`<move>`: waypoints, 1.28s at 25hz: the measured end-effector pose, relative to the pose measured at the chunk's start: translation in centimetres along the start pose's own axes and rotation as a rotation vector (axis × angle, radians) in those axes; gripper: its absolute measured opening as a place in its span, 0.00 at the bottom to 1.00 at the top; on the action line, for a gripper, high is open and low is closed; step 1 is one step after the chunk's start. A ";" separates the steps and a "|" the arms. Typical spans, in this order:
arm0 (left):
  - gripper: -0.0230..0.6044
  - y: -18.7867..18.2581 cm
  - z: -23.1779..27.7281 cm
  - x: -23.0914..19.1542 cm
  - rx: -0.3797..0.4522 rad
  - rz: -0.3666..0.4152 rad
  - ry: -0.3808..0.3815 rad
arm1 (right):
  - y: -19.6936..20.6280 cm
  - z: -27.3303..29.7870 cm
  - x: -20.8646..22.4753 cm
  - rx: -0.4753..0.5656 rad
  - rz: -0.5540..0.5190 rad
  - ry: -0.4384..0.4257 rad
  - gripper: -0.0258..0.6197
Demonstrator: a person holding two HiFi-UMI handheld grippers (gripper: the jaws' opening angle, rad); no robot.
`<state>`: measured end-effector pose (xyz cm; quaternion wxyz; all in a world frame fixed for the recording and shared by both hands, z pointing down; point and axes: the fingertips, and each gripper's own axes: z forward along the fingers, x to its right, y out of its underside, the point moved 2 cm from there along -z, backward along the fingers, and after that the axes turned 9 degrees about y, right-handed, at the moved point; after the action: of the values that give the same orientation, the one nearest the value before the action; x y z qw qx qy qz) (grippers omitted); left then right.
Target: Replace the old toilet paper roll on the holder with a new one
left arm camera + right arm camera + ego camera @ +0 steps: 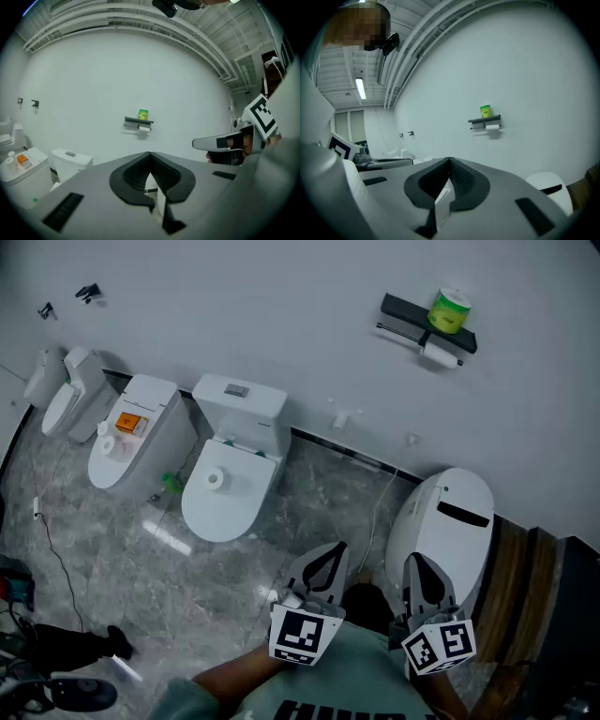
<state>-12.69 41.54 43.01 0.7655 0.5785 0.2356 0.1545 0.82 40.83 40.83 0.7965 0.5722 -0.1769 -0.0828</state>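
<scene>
White paper, the old roll (439,354), hangs on the bar of the holder (403,310), high on the pale wall (281,315) and well apart from both my grippers. Just above it, on the holder's black shelf, stands a green-wrapped roll (449,310), upright and toward the shelf's right end in the head view. In both gripper views the holder is small and distant, above my jaw tips.

I hold my left gripper (330,554) low, close in front of my body, and its jaws are pressed together with nothing between them. My right gripper (417,563) is beside it, also closed and empty. The two point roughly the same way, toward the wall, a little below level. Their marker cubes (305,634) sit nearest to me, over my grey-green shirt (356,681).

Below the holder and to its right in the head view, a rounded white toilet (445,521) stands just beyond my right gripper. Further left along the wall is a toilet with a tank (234,409), and a small white roll (215,479) lies on its closed lid. Left of that, another toilet (141,451) carries an orange box (130,424). All of them stand on a grey marbled floor (122,549), with dark cables and gear (56,652) at its lower left.
</scene>
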 end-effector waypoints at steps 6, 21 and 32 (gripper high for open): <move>0.05 -0.2 2.8 -1.5 -0.006 0.006 -0.016 | 0.0 3.1 1.7 -0.004 0.015 -0.020 0.05; 0.05 -3.9 14.4 -3.2 -0.031 0.060 -0.053 | -4.2 12.3 9.4 0.037 0.005 -0.085 0.05; 0.05 -5.9 20.2 -2.5 0.005 0.101 -0.114 | -6.3 15.3 14.7 0.064 0.016 -0.131 0.05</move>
<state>-4.18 22.18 42.20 0.7674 0.5994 0.1626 0.1592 9.09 20.27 41.98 0.7652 0.5892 -0.2359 -0.1080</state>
